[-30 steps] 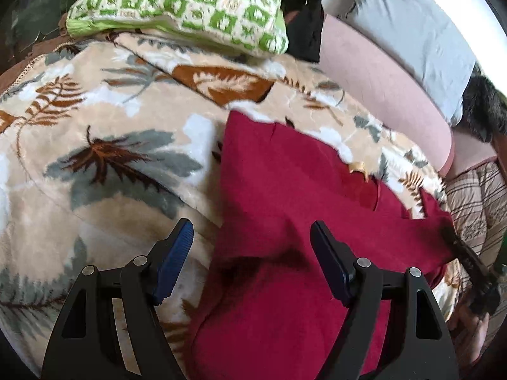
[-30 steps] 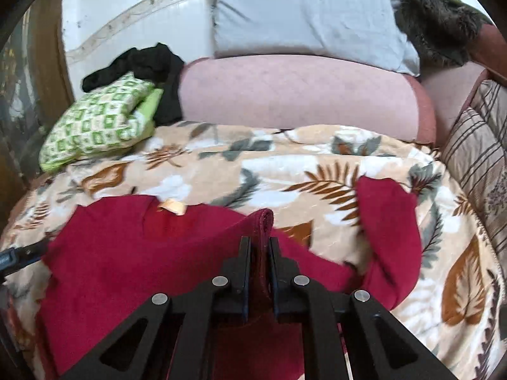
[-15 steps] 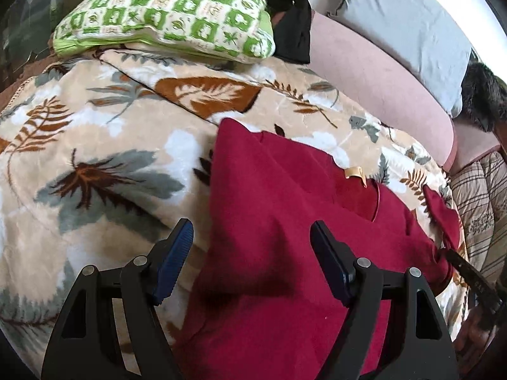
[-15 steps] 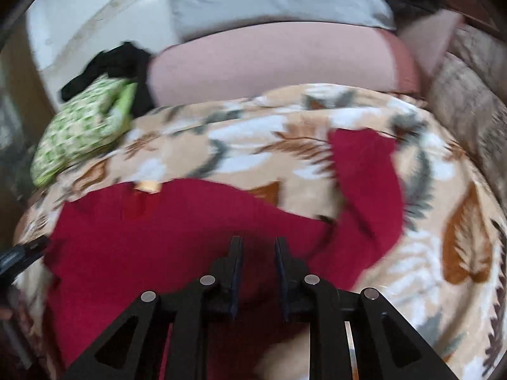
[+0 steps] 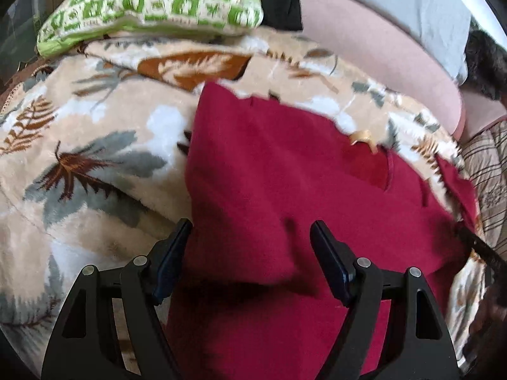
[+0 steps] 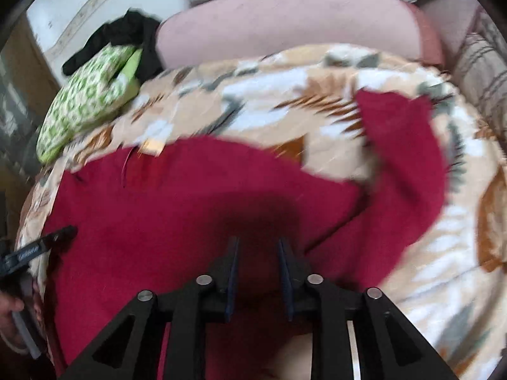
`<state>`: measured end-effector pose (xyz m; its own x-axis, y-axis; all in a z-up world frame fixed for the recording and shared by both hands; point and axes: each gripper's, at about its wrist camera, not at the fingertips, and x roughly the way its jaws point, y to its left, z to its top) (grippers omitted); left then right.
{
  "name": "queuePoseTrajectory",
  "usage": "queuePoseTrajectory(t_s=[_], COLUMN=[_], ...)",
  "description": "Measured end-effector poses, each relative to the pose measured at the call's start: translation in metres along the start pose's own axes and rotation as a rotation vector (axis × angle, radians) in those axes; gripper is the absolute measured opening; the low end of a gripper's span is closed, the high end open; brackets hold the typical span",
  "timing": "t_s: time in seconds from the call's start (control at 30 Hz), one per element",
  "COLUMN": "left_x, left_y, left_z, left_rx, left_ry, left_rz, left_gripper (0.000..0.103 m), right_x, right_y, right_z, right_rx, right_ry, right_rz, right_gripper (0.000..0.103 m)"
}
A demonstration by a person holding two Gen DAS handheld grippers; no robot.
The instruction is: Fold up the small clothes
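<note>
Both fingers of the right gripper [image 6: 257, 255] are opening with only a narrow gap and nothing visibly pinched between them, while the left gripper [image 5: 250, 237] stands wide open over the dark red fleece garment [image 5: 285, 196], holding nothing. This small garment lies spread on the beige leaf-patterned plush blanket [image 5: 95, 164], with one sleeve [image 6: 408, 164] thrown out to the right side. Because the fabric is soft and the blanket under it is fluffy, the released fold may slide back open, and a low gripper may catch the blanket together with the garment.
</note>
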<state>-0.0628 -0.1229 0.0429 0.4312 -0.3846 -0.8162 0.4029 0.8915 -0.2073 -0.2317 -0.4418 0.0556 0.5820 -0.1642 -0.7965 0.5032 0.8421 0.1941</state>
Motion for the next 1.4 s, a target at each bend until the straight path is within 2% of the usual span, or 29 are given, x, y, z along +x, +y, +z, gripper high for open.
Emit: queuePoseTrajectory(t_s=[0.03, 0.07, 0.2, 0.33, 0.5, 0.6, 0.67, 0.7, 0.77, 0.9, 0.97, 1.03, 1.1, 1.17, 1.2, 1.23, 1.27, 1.3, 1.4], left_x=[-0.004, -0.009, -0.018, -0.015, -0.012, -0.016, -0.020, -0.022, -0.026, -0.028, -0.028, -0.029, -0.031, -0.032, -0.033, -0.033, -0.033, -0.033, -0.032], left_y=[-0.002, -0.003, -0.014, -0.023, -0.029, -0.028, -0.026, -0.024, -0.020, -0.015, -0.016, -0.020, -0.024, -0.027, -0.029, -0.030, -0.031, -0.031, -0.031], left_z=[0.001, 0.002, 0.005, 0.005, 0.000, 0.000, 0.002, 0.002, 0.004, 0.005, 0.004, 0.003, 0.003, 0.003, 0.003, 0.003, 0.003, 0.003, 0.004], left_rx=[-0.002, -0.003, 0.006, 0.016, 0.039, 0.060, 0.062, 0.062, 0.058, 0.034, 0.034, 0.039, 0.046, 0.055, 0.059, 0.061, 0.063, 0.064, 0.065], left_ry=[-0.012, -0.020, -0.036, -0.028, -0.019, -0.014, -0.018, -0.025, -0.037, -0.044, -0.043, -0.040, -0.040, -0.046, -0.048, -0.050, -0.050, -0.050, -0.051], left_rz=[-0.009, -0.018, -0.052, -0.057, -0.051, -0.050, -0.053, -0.053, -0.051, -0.065, -0.065, -0.066, -0.066, -0.062, -0.062, -0.064, -0.064, -0.064, -0.062], left_gripper=[0.077, 0.077, 0.077, 0.077, 0.077, 0.077, 0.077, 0.077, 0.077, 0.077, 0.077, 0.077, 0.077, 0.077, 0.077, 0.077, 0.077, 0.077, 0.077], right_x=[-0.007, -0.013, -0.020, -0.014, 0.041, 0.076, 0.085, 0.081, 0.056, -0.007, -0.032, -0.050, -0.058, -0.062, -0.061, -0.055, -0.047, -0.036, 0.010], right_y=[-0.007, -0.013, -0.036, -0.042, -0.046, -0.064, -0.085, -0.094, -0.111, -0.145, -0.170, -0.195, -0.204, -0.193, -0.181, -0.167, -0.150, -0.132, -0.087], right_z=[0.004, 0.009, 0.031, 0.058, 0.090, 0.102, 0.106, 0.107, 0.108, 0.086, 0.069, 0.054, 0.051, 0.054, 0.058, 0.063, 0.069, 0.076, 0.099], right_rx=[0.014, 0.030, 0.085, 0.047, -0.024, -0.032, 0.005, 0.034, 0.093, 0.144, 0.181, 0.219, 0.241, 0.232, 0.208, 0.178, 0.141, 0.101, -0.014], right_ry=[-0.027, -0.052, -0.088, -0.114, -0.001, 0.056, 0.080, 0.073, 0.025, -0.084, -0.084, -0.066, -0.060, -0.072, -0.078, -0.081, -0.086, -0.091, -0.072], right_rz=[-0.024, -0.044, -0.082, -0.121, -0.255, -0.351, -0.359, -0.326, -0.258, -0.253, -0.300, -0.390, -0.353, -0.265, -0.242, -0.223, -0.203, -0.189, -0.223], right_gripper=[0.044, 0.046, 0.046, 0.046, 0.047, 0.046, 0.027, 0.014, 0.006, 0.004, 0.004, 0.004, 0.004, 0.007, 0.017, 0.041, 0.055, 0.074, 0.076])
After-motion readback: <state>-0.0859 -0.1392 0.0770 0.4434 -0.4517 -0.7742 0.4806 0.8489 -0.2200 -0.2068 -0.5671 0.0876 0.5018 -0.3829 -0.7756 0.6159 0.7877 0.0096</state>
